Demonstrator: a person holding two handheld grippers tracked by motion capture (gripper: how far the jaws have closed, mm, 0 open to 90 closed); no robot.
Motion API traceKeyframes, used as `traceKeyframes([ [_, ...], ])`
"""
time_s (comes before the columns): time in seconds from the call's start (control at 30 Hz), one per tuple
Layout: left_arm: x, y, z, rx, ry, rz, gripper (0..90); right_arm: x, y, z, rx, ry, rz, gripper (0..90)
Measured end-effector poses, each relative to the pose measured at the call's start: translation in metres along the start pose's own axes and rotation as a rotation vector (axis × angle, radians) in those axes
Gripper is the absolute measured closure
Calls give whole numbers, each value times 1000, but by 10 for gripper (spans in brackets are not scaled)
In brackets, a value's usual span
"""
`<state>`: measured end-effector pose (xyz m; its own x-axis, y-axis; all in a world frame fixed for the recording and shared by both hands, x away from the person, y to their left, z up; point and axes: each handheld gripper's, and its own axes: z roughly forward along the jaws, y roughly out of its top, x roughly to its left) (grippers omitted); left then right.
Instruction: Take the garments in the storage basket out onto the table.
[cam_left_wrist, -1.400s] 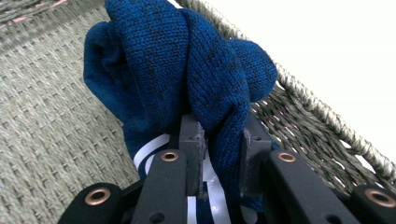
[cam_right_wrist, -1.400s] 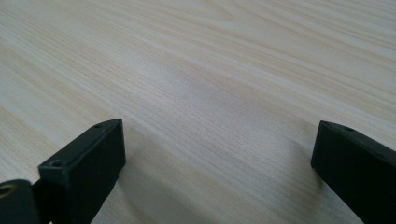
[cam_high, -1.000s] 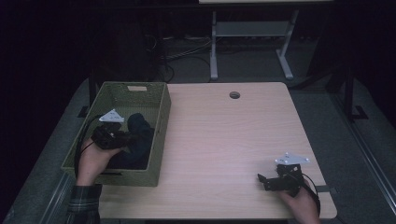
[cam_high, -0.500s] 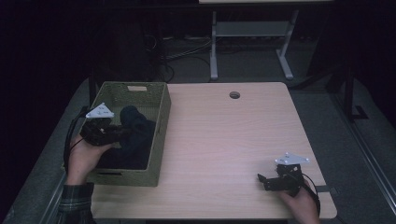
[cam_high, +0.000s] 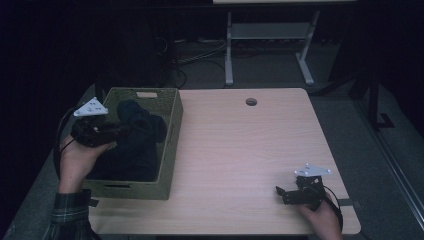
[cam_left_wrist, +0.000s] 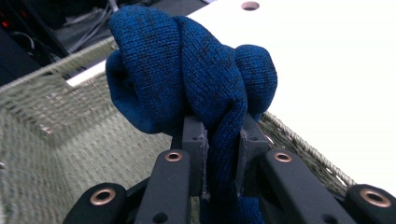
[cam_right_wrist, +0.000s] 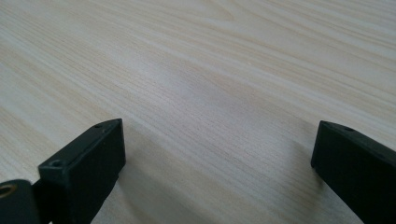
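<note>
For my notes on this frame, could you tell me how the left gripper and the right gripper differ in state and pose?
The left gripper is shut on a blue knit cloth; the right gripper is open with nothing between its jaws. The left one is held above the basket; the right one sits low over the bare table, near its front corner. Both are black and hand-held.

The left tongs (cam_high: 125, 131) sit in the person's left hand (cam_high: 80, 155), held level at the left of the high view, grey plate on top, cable looping behind the wrist. Their jaws are clamped close together. The right tongs (cam_high: 281, 194) lie low in the right hand (cam_high: 320, 215), pointing left, jaws spread wide apart. A plaid sleeve (cam_high: 67, 220) covers the left forearm.
</note>
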<state>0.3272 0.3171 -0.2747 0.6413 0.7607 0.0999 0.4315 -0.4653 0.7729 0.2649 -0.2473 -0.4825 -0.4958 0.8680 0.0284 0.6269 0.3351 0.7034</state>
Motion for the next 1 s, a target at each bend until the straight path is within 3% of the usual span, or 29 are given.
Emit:
traceKeyframes([
  [1.0,8,65,-39,-114,54,70,776,0,0,0,0,0,0,26],
])
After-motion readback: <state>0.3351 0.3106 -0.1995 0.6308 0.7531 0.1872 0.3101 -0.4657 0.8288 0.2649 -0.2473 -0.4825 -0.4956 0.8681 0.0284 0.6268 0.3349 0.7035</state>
